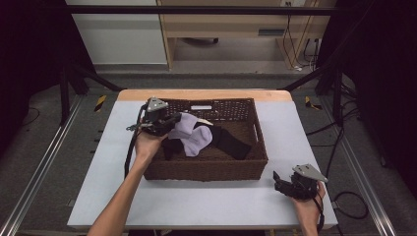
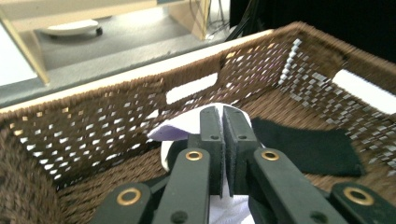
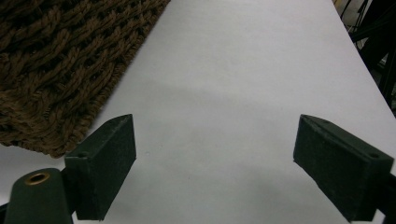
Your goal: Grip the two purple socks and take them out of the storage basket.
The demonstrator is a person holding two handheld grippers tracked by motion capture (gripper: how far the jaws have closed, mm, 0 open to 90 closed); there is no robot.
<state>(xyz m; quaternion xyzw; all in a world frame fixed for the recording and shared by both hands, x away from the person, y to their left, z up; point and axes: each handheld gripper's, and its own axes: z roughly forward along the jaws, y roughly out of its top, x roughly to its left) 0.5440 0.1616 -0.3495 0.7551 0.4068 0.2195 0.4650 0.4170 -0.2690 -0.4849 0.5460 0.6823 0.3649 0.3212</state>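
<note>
The left tool point(image 2: 222, 140) has its two flat black pads pressed together on a fold of the pale lilac sock point(image 2: 187, 127), whose soft knit bunches out white and lavender above and below the jaws. In the high view this left tool point(image 1: 169, 123) sits over the near-left part of the wicker basket point(image 1: 206, 169), with the lilac sock point(image 1: 194, 135) draped from it in a rounded, crumpled lump. Just beside and partly beneath it lies a black sock point(image 1: 228, 142), a flat, matte strip of cloth stretched across the basket floor; in the left gripper view the same black sock point(image 2: 303, 147) lies flat on the woven bottom. The basket is rectangular, of dark brown plaited fibre, with open lattice walls and slot handles point(image 2: 192, 87).

The right tool point(image 3: 215, 163) stands with its blocky, rubber-faced jaws wide apart and nothing between them, over the smooth, pale grey desk point(image 3: 243, 70). In the high view it point(image 1: 282, 184) rests near the right front corner of the desk, well apart from the socks, by the basket's coarse braided corner point(image 3: 60, 65).
</note>
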